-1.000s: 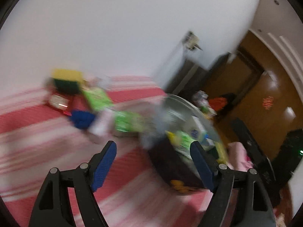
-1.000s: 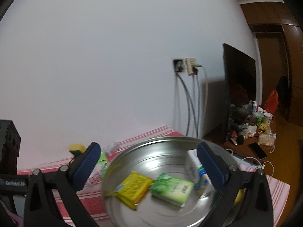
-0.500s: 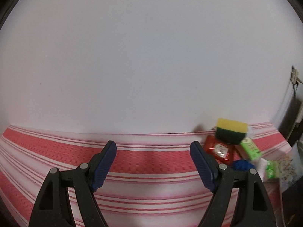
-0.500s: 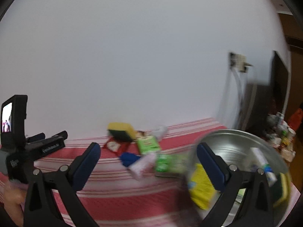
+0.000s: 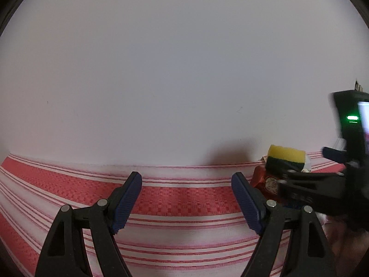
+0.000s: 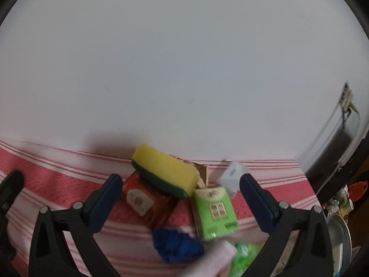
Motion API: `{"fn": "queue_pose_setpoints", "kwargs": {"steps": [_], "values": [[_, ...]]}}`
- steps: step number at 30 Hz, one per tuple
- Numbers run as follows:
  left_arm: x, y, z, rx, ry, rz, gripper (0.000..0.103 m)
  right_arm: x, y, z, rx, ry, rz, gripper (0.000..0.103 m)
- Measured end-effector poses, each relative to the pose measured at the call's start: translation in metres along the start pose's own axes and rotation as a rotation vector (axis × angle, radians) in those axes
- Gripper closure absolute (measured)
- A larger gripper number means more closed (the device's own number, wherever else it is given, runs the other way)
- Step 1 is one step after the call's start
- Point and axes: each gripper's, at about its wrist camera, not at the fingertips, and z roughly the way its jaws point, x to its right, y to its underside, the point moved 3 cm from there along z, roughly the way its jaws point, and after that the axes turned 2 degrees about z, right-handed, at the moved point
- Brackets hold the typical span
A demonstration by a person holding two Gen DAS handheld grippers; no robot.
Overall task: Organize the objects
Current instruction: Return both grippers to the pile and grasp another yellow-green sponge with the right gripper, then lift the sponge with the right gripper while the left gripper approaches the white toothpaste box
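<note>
While both grippers tilt down toward the striped desk (image 5: 184, 198), left gripper (image 5: 186, 202) jaws wide over bare cloth, right gripper (image 6: 181, 204) jaws wide and empty, framing the yellow-green sponge (image 6: 165, 169) atop a red packet (image 6: 144, 202), green box (image 6: 215, 210) beside, against the wall.

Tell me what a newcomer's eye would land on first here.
The yellow and green sponge stands out, perched on a red packet at the wall end of the red striped cloth. Beside it lies a bright green box, with a blue lump in front. The right gripper frames them, jaws open.
</note>
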Motion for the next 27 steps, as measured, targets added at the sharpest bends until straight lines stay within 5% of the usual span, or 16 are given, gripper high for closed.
{"fn": "queue_pose_setpoints", "kwargs": {"steps": [3, 6, 8, 16, 27], "values": [[-0.001, 0.001, 0.0, 0.0, -0.003, 0.003, 0.021, -0.005, -0.001, 0.027, -0.061, -0.005, -0.03, 0.002], [0.009, 0.0, 0.004, -0.008, 0.001, 0.005, 0.021, -0.002, 0.002, 0.042, -0.088, -0.031, -0.003, 0.031], [0.005, -0.002, -0.001, -0.013, -0.005, 0.009, 0.021, 0.003, 0.004, 0.04, -0.086, -0.069, 0.046, 0.06], [0.006, -0.001, 0.0, -0.031, 0.019, 0.005, 0.021, 0.025, 0.014, 0.001, 0.022, -0.125, 0.15, 0.061], [0.02, 0.003, 0.001, -0.037, 0.043, 0.055, 0.021, 0.058, 0.056, -0.147, 0.327, -0.121, 0.195, 0.06]]}}
